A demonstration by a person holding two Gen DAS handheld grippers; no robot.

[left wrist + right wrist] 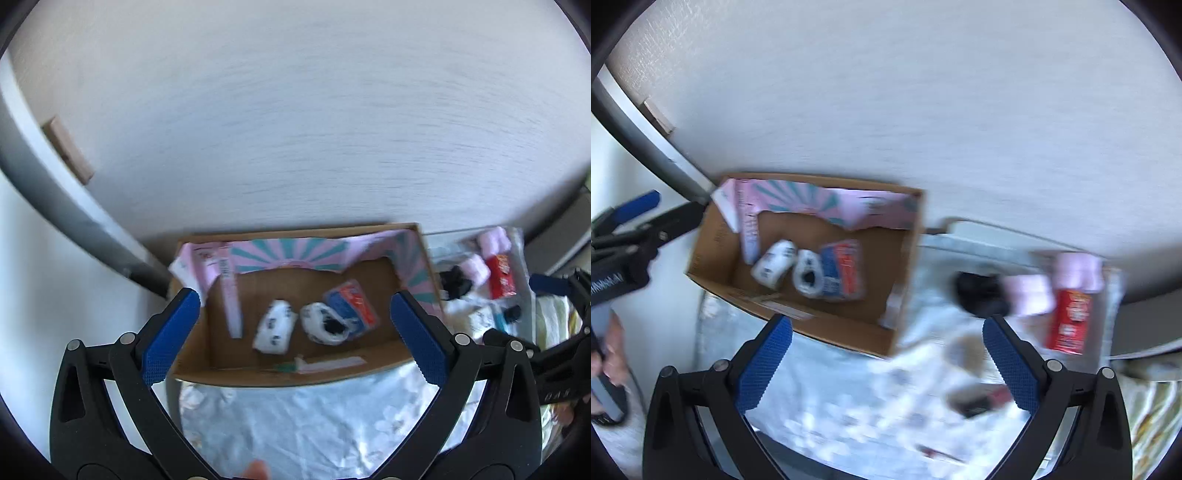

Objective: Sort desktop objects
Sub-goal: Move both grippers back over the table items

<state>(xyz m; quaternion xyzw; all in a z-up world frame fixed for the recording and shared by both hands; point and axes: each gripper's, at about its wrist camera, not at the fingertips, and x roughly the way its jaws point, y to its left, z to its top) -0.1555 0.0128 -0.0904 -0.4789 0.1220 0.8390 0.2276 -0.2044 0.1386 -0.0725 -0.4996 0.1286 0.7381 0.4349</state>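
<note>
An open cardboard box (384, 360) with a pink and teal lining stands against the wall. In it lie a white packet (275, 325), a white and black bundle (325, 323), a blue and red pack (352, 308) and a flat white strip (321, 364). My left gripper (295, 325) hangs open and empty above the box. My right gripper (886, 354) is open and empty over the box's (846, 334) right front corner. A red tube (1069, 321), pink rolls (1028, 295) and a black object (979, 293) lie to the right of the box.
A light blue floral cloth (295, 424) covers the table in front of the box. The white wall (295, 110) rises right behind the box. A small dark object (979, 400) lies on the cloth near my right gripper. Both views are blurred.
</note>
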